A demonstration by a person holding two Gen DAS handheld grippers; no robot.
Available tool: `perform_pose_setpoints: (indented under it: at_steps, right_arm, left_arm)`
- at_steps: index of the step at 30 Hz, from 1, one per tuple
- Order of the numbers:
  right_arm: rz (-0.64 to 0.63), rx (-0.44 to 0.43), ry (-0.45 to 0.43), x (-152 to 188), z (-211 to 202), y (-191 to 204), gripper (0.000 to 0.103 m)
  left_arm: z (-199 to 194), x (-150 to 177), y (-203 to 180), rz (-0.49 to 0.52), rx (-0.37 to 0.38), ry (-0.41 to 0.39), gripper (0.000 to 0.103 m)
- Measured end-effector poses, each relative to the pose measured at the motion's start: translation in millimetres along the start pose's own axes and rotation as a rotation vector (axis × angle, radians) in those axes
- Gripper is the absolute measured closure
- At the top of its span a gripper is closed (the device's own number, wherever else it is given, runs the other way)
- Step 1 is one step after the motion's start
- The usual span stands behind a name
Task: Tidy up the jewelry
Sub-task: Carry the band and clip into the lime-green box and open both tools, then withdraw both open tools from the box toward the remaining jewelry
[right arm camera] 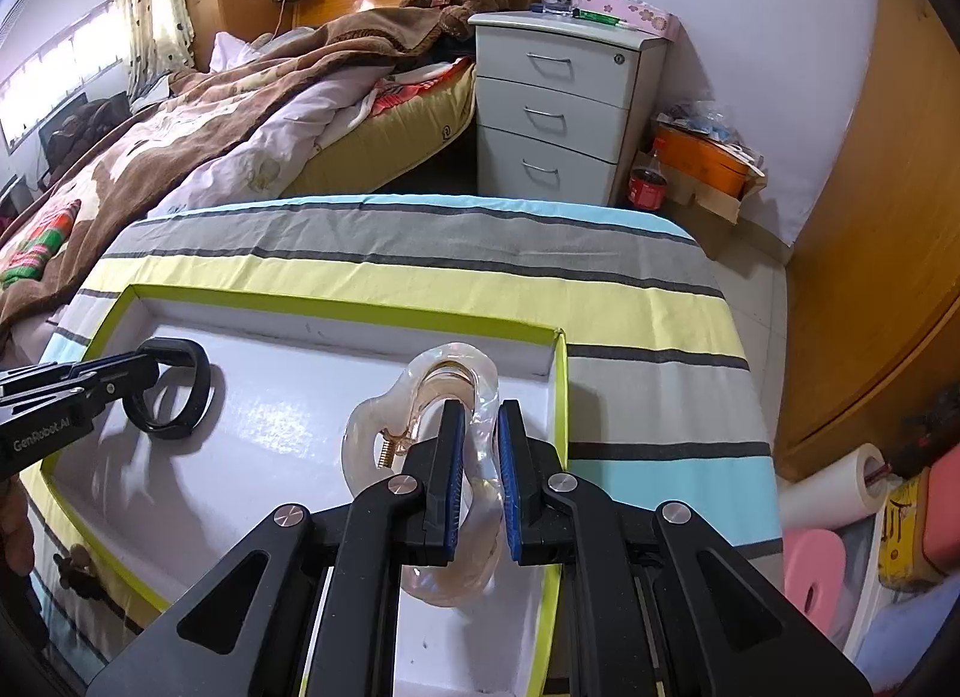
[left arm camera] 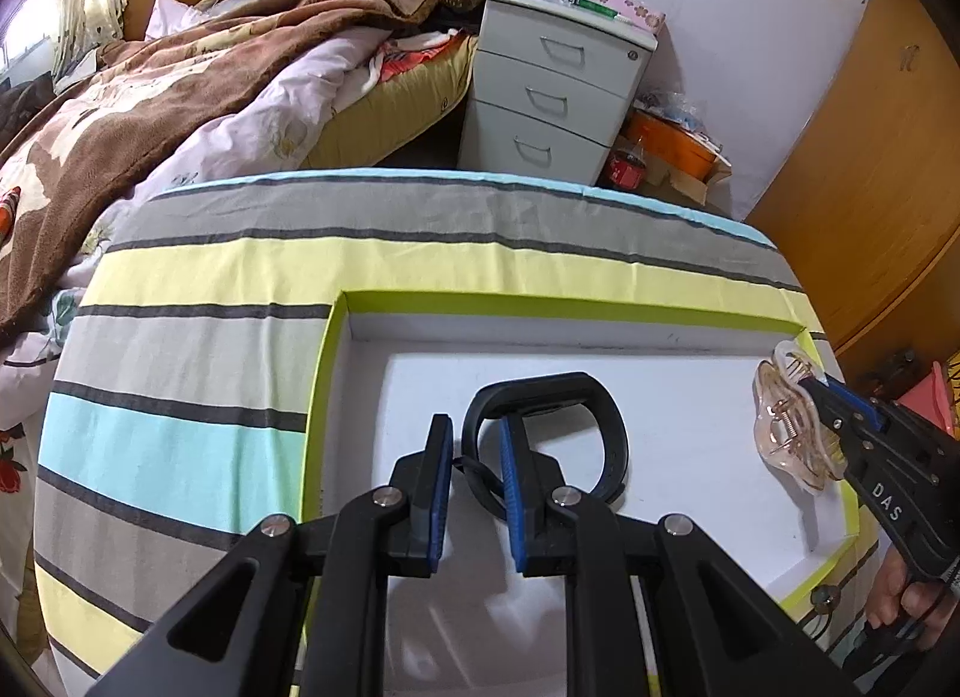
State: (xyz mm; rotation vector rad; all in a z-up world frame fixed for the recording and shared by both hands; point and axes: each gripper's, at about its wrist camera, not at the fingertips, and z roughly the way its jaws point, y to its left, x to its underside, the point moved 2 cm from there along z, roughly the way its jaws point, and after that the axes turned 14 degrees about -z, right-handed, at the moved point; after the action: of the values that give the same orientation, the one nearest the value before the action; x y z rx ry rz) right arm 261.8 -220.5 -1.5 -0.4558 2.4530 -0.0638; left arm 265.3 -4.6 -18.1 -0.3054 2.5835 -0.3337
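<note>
Jewelry sat gripped in both tools: the left tool (left arm camera: 474, 457) had narrowed its pads around one side of a black bracelet (left arm camera: 591, 397), and the right tool (right arm camera: 480, 457) pinched a clear hair claw (right arm camera: 444, 379), both inside the green-edged tray (right arm camera: 336, 304) on the striped table (right arm camera: 630, 283). Smooth plastic might slip from either thin pinch and drop outside the tray.

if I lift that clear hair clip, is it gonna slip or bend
The hair clip looks like glossy rigid plastic, so probably stiff, though it may slide between the right claw pads. Its visible spring suggests squeezing could pop it open.
</note>
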Motion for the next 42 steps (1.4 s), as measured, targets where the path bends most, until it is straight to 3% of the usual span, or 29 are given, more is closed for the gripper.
perform_pose_setpoints:
  at_steps: [16, 21, 25, 42]
  right_arm:
    - [0.009, -0.007, 0.010, 0, 3, -4, 0.091]
    - [0.021, -0.005, -0.016, 0, -4, -6, 0.088]
    - [0.021, -0.006, -0.036, 0, -12, -4, 0.085]
    - [0.010, 0.076, -0.178, 11, -80, 15, 0.082]
  left_arm:
    - [8, -4, 4, -0.024, 0.000, 0.025, 0.083]
    - [7, -2, 4, -0.026, -0.006, 0.022, 0.070]
    - [5, -1, 5, -0.031, -0.014, 0.018, 0.065]
    - [-55, 28, 2, -0.011, 0.033, -0.087, 0.057]
